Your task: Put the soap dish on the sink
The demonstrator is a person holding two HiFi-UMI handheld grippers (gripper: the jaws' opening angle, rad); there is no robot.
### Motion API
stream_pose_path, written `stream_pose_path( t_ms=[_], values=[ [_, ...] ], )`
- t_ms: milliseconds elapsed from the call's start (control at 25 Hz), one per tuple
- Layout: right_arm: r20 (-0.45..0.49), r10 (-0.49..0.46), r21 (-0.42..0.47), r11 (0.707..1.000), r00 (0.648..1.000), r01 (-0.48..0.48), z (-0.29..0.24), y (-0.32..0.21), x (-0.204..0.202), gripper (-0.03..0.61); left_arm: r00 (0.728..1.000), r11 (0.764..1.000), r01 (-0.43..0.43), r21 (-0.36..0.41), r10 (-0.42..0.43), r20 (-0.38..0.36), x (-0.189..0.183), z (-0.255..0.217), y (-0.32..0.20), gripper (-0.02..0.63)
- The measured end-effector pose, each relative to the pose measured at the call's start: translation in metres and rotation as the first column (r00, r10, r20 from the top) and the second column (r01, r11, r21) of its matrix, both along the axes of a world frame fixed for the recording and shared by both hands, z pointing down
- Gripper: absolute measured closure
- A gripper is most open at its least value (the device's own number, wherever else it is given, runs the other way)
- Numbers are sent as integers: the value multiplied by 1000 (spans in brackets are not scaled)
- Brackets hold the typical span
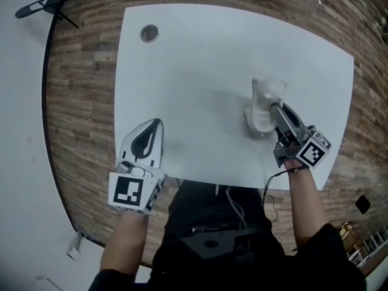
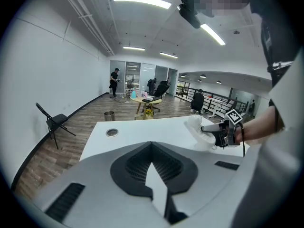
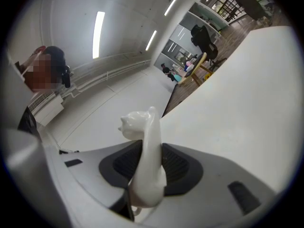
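White soap dish (image 1: 264, 105) is in your right claw (image 1: 274, 109). The pads press on its thin curved wall from both sides, so the jaws stand partly apart, spread only as far as that wall. In the right gripper view the wall rises up between the dark ribbed pads and ends in a lumpy moulded knob at the top.

The dish sits over the right part of the white counter (image 1: 212, 59), nearer your edge than the far one. A soft shadow lies right under it. I can't tell whether its base touches the surface or hangs just above it.

Your left claw (image 1: 156, 125) is well apart from the dish, at the near left edge of the counter. Its tips are together and there's nothing between them. The left gripper view shows only a sliver of counter through the slot behind the tips. It points across the top, and the dish and right claw show at the right of that view.

A round metal grommet (image 1: 149, 33) is set in the far left corner of the counter. The floor (image 1: 79, 102) is wood plank all around. A black folding chair (image 1: 51, 2) stands by the wall beyond the left corner.
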State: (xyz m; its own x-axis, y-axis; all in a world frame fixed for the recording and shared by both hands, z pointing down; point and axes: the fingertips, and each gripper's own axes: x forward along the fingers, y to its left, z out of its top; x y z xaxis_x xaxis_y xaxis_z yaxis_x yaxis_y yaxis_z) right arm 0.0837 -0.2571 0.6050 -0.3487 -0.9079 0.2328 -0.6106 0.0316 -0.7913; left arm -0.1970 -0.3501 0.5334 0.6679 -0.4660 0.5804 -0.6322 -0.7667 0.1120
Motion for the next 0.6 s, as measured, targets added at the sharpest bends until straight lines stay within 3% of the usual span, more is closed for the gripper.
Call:
stream_pose_path(
  t_ms=[600],
  values=[
    [25,19,-79,997,1000,-17,19,6,4,445,999,999,31,29,-31,6,-5,-17,3,624]
  ],
)
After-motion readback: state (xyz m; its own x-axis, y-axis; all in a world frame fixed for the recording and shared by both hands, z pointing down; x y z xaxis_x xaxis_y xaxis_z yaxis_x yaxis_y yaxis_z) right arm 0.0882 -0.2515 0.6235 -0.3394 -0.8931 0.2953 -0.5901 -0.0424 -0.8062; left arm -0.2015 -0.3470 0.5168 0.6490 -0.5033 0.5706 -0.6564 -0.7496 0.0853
